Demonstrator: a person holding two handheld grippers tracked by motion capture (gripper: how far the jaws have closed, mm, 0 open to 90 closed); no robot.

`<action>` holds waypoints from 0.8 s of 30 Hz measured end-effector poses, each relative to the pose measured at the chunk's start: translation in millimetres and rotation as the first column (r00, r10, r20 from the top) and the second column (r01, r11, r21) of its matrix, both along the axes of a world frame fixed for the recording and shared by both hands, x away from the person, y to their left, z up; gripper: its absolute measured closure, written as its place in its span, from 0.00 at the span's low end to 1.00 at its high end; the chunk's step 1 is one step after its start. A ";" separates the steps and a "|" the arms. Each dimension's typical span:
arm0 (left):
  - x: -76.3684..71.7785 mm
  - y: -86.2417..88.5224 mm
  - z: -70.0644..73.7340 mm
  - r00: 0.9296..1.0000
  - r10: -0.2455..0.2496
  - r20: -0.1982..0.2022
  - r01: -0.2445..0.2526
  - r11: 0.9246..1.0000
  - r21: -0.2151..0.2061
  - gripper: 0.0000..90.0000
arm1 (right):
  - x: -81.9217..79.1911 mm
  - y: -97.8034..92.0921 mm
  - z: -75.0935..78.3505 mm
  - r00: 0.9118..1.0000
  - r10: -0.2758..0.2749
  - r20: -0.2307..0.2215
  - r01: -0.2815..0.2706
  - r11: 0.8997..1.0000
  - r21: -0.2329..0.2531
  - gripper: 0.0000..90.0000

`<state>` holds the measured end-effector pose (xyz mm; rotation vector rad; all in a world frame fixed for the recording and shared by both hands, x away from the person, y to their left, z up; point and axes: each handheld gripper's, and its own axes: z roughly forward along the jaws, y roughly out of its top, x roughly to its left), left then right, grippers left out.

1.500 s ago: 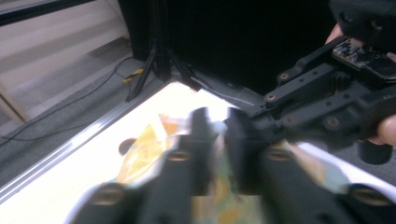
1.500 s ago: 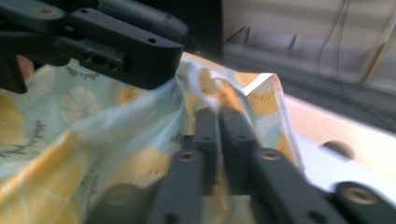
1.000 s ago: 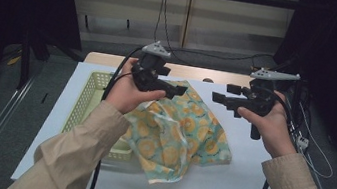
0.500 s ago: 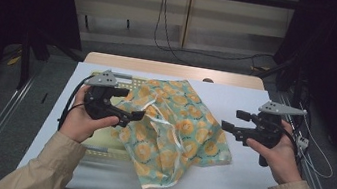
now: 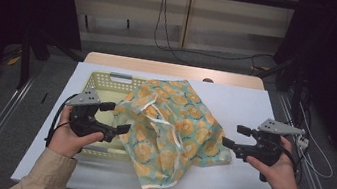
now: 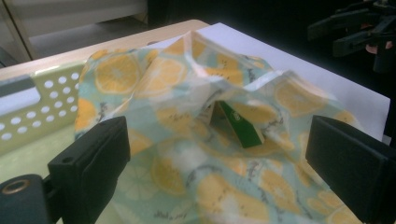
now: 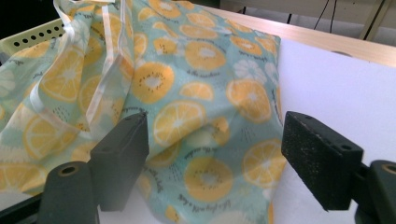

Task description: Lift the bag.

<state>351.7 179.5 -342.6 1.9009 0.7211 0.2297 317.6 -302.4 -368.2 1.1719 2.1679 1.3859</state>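
- the orange-print cloth (image 5: 174,126) lies crumpled mid-table, its left part draped over the rim of the pale green basket (image 5: 100,80), the rest spread on the white table cover (image 5: 264,114).
- left gripper (image 5: 117,118) held in the person's left hand (image 5: 69,135), just at the cloth's left edge, above the basket; jaws stand wide apart, nothing btwn them clamped.
- in the left gripper view the cloth (image 6: 196,140) sits right in front of the open jaws, a small green tag (image 6: 238,123) poking from a fold near the middle; basket wall w/ holes (image 6: 28,112) at the left.
- right gripper (image 5: 237,137) in the right hand (image 5: 279,169), at the cloth's right edge over the table cover; jaws also apart, gripping nothing.
- right gripper view: cloth (image 7: 187,84) spread ahead of the open jaws, left jaw over the fabric, right jaw over bare white cover (image 7: 336,93); a thin white ribbon (image 7: 109,56) hangs down the cloth's upper left.
- can't tell if either jaw tip touches the fabric.
- both sleeves (image 5: 50,178) tan, coming in from the near side.
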 end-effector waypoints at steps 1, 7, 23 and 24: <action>-1.5 3.0 -1.7 1.000 0.002 0.006 -0.002 1.000 0.003 0.07 | -1.7 -1.6 -2.0 1.000 -0.004 0.002 0.004 1.000 -0.003 0.26; -10.4 17.2 -14.4 0.999 0.036 -0.004 -0.036 0.999 -0.017 0.07 | -12.0 -11.8 -19.6 1.000 -0.018 -0.013 0.018 1.000 0.014 0.26; -28.6 28.7 -40.7 0.999 0.052 0.003 -0.052 0.998 -0.020 0.08 | -29.5 -13.5 -52.3 1.000 -0.023 -0.012 0.023 1.000 0.014 0.26; -29.1 30.0 -41.8 0.999 0.053 0.002 -0.053 0.998 -0.024 0.07 | -30.7 -13.0 -53.3 1.000 -0.024 -0.015 0.025 1.000 0.013 0.26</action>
